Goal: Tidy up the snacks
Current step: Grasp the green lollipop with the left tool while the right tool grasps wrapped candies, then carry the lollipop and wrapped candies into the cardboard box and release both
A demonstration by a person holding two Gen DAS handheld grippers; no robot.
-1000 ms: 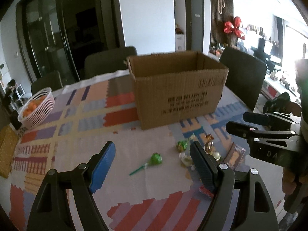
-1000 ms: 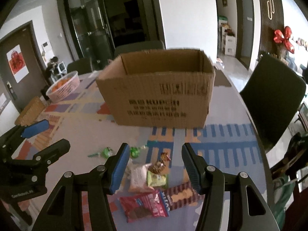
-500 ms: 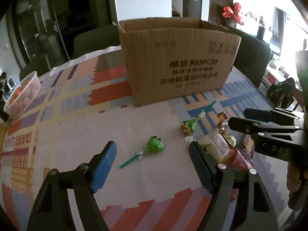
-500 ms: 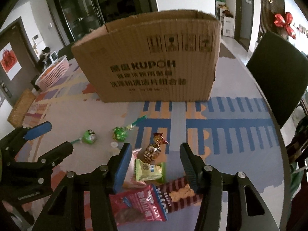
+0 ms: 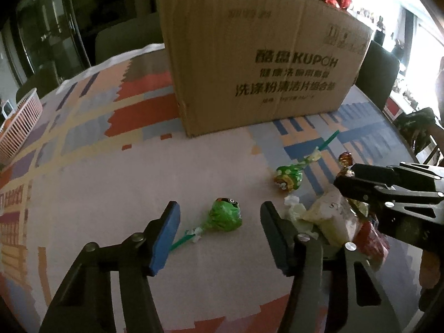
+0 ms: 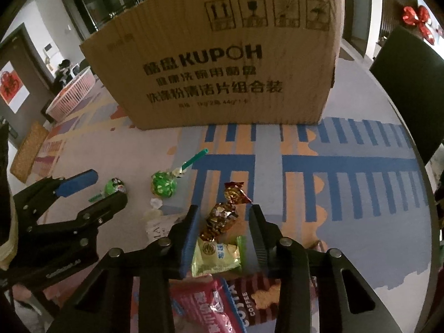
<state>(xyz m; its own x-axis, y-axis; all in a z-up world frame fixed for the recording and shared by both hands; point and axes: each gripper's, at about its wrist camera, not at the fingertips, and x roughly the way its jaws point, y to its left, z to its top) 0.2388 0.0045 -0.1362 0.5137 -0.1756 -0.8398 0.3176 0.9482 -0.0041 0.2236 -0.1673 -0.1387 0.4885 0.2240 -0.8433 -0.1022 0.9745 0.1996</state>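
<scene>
I am bringing my left gripper (image 5: 219, 229) down around the green lollipop (image 5: 225, 215) at lower centre of the left wrist view; its jaws have just been closing, but the pads are standing clear on either side, nothing pinched yet. I am keeping the wrapped head centred between them, because the thin stick (image 5: 181, 241) pointing toward the lower left would likely slip.

My right gripper (image 6: 224, 231) is straddling the gold-wrapped candy (image 6: 222, 217) at lower centre of the right wrist view. Its jaws have just been closing too, and a narrow gap seems to remain on both sides, though the foil makes contact hard to judge. I am avoiding the pale green packet (image 6: 216, 258) just below it.

The cardboard box (image 6: 222, 63) is filling the upper frame, its opening above view, so I am planning a high lift over the near wall
</scene>
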